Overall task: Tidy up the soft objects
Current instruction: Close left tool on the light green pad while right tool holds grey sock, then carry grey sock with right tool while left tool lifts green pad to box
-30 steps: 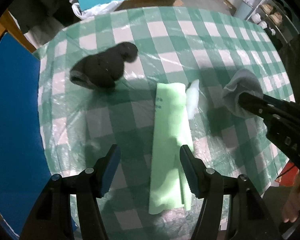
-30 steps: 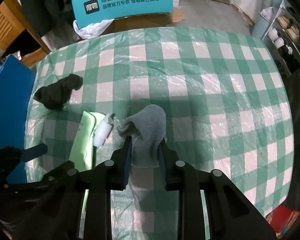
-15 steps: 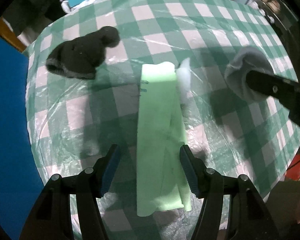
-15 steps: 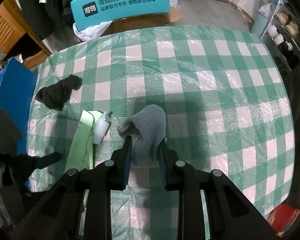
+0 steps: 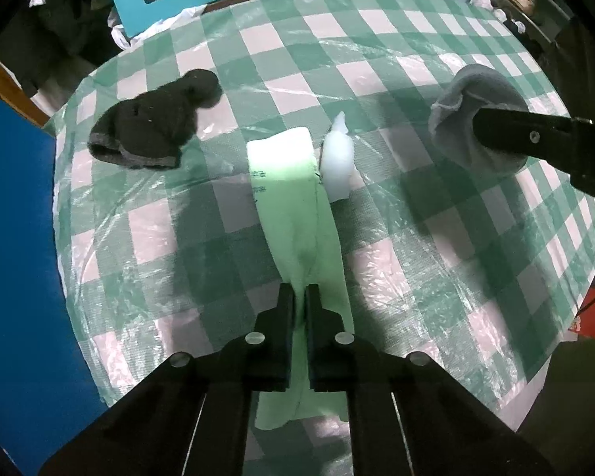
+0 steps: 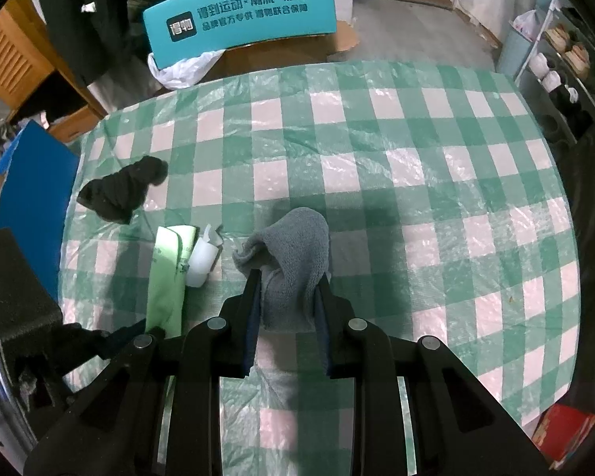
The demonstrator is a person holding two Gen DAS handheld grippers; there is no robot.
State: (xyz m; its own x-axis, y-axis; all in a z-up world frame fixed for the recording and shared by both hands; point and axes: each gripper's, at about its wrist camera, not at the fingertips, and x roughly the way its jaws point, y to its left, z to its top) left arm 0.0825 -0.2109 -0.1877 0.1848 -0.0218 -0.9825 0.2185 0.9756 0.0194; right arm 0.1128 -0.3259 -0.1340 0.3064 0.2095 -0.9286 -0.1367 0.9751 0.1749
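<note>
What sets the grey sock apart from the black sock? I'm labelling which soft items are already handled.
The grey sock is pinched in the right hand-held gripper and droops over its tips; the black sock lies loose on the checked tablecloth, touched by no gripper. The grey one is pale and folded over; the black one is dark and crumpled, with a lighter cuff edge. Both are knitted.

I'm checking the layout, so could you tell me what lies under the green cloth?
Only the checked tablecloth shows around the green cloth; a white item lies beside it. Anything beneath is covered.
</note>
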